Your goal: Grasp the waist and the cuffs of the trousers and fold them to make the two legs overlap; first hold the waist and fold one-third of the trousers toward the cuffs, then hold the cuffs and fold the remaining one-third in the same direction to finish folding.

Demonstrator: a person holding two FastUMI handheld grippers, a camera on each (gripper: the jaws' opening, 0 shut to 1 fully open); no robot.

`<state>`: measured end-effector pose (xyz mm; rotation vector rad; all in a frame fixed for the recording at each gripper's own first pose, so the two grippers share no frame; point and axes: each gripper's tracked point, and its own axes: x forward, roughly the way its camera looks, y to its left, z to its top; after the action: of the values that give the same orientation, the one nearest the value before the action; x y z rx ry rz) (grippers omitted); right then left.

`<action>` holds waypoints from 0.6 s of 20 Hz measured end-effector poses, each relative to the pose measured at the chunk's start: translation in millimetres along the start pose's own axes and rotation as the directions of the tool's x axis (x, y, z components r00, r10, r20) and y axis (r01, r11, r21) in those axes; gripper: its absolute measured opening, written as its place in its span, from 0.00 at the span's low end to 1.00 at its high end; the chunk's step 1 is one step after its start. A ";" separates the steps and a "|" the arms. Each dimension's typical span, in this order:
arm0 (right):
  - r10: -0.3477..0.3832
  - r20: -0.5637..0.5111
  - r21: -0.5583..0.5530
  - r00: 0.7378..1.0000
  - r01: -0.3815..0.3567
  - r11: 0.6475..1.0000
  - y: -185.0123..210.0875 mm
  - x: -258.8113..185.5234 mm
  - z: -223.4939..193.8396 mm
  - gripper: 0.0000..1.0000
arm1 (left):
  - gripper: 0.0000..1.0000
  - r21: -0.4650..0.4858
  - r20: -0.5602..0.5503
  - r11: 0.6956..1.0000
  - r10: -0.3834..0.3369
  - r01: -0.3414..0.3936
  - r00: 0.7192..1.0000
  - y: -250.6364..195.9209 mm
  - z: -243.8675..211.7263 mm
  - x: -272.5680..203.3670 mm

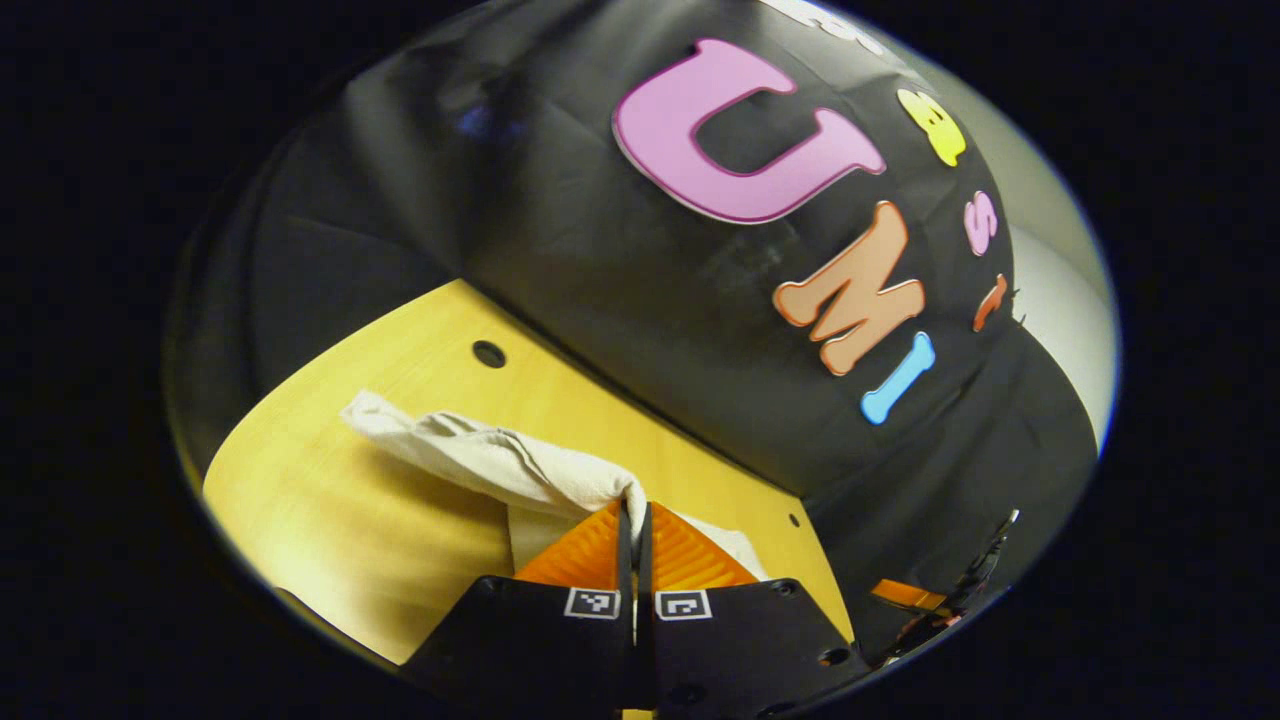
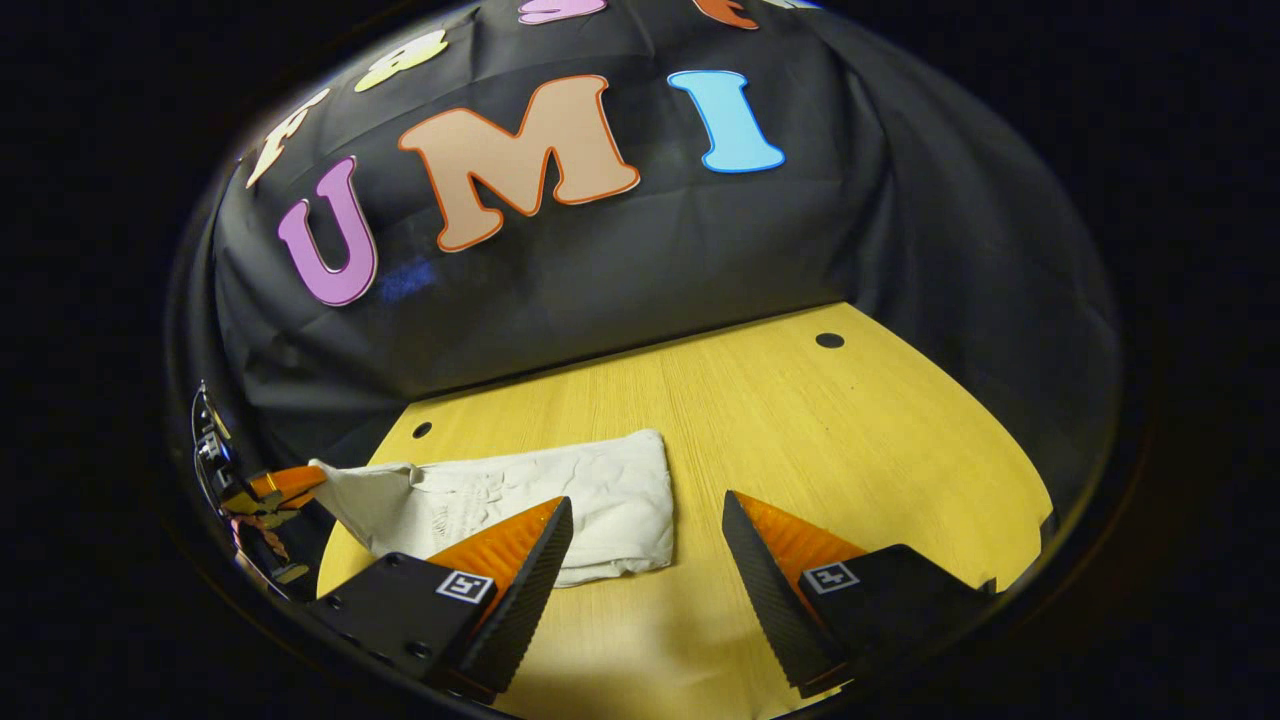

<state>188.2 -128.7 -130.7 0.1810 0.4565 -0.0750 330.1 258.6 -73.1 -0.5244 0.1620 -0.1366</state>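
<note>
Left tongs [image 1: 634, 520] clamped on an end of the trousers [image 1: 500, 462], both fingers pressed together with cloth pinched between, that end lifted off the bench [image 1: 330, 500]. Right tongs [image 2: 648, 530] spread wide, holding nothing, hovering over the bench [image 2: 800, 420]. Trousers [image 2: 560, 495] lie folded on the bench; from the right gripper view the left tongs [image 2: 300, 482] grip their far-left end.

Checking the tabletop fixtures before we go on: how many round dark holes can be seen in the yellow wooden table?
2 in the right gripper view: one round dark hole near the yellow wooden table's far right edge, another hole at the far left, behind the folded white trousers. Cloth may hide more.
</note>
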 end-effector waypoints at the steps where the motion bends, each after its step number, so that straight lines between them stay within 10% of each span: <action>1: 0.004 0.004 0.002 1.000 -0.004 1.000 -7.9 -0.5 4.9 0.96 | 0.00 0.024 -0.001 1.000 -0.016 0.016 1.000 -19.7 0.0 5.9; 12: -0.022 0.044 0.021 0.999 0.021 1.000 -96.6 -18.1 27.6 0.96 | 0.00 0.378 -0.164 0.898 -0.172 0.223 0.971 -212.3 -90.9 100.9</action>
<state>173.1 -228.2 -113.4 0.1941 0.4140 -0.1046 393.0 15.2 -54.9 -0.1257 0.1990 -0.3948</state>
